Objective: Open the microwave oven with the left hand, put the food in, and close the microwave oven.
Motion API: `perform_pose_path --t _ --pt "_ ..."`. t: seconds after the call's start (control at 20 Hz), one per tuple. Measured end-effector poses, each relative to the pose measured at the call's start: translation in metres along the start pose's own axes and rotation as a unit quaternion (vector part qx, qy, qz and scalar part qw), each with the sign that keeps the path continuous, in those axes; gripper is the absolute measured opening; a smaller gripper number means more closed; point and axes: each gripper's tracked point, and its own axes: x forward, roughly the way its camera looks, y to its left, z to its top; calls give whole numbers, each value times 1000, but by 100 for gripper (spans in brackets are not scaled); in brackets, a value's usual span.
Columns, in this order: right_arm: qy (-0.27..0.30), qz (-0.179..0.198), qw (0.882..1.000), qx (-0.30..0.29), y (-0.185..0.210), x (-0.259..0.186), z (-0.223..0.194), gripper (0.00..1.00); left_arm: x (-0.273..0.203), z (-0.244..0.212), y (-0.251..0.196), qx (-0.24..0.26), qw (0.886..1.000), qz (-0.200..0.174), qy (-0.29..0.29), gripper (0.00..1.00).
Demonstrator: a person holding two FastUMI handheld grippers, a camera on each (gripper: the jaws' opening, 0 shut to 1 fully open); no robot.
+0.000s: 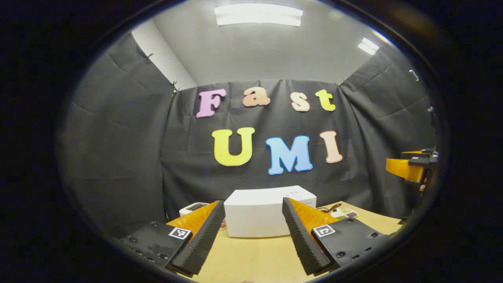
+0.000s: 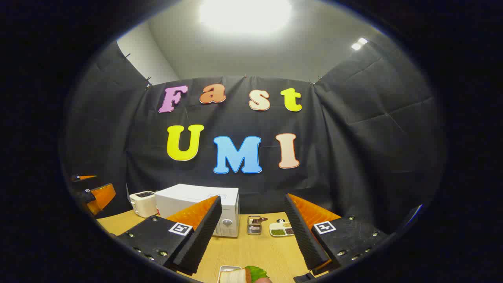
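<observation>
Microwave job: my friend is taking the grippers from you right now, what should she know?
Left gripper: open, holding nothing, facing the microwave.
Right gripper: open, holding nothing, above the food at the near table edge.
The microwave sits at the back of the wooden table, door shut, a toaster beside it.
Done: nothing yet.
Left: open the door with the left gripper, put the food in, close it.

Counted on the wooden table (image 2: pixel 251 247)

One microwave oven (image 2: pixel 196 208), one toaster (image 2: pixel 143 203), one metal holder (image 2: pixel 254 225), one divided dish (image 2: pixel 281 228), one plate of food (image 2: pixel 239 274); two grippers (image 2: pixel 249 232) (image 1: pixel 253 232).
</observation>
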Motion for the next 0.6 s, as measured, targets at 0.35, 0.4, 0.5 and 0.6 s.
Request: perform_pose_path --t 0.35,0.4,0.5,0.6 --pt "-6 4 1000 4 -10 -3 4 96 -2 -2 3 3 1000 16 5 96" --pt "-6 6 1000 5 -11 -3 4 96 -2 -1 2 6 1000 18 4 96" --pt "-1 9 1000 6 -15 -2 0 96 -1 -1 -2 7 1000 21 6 96" --pt "2 15 1000 10 -18 0 -1 96 0 0 -8 6 1000 25 6 96"
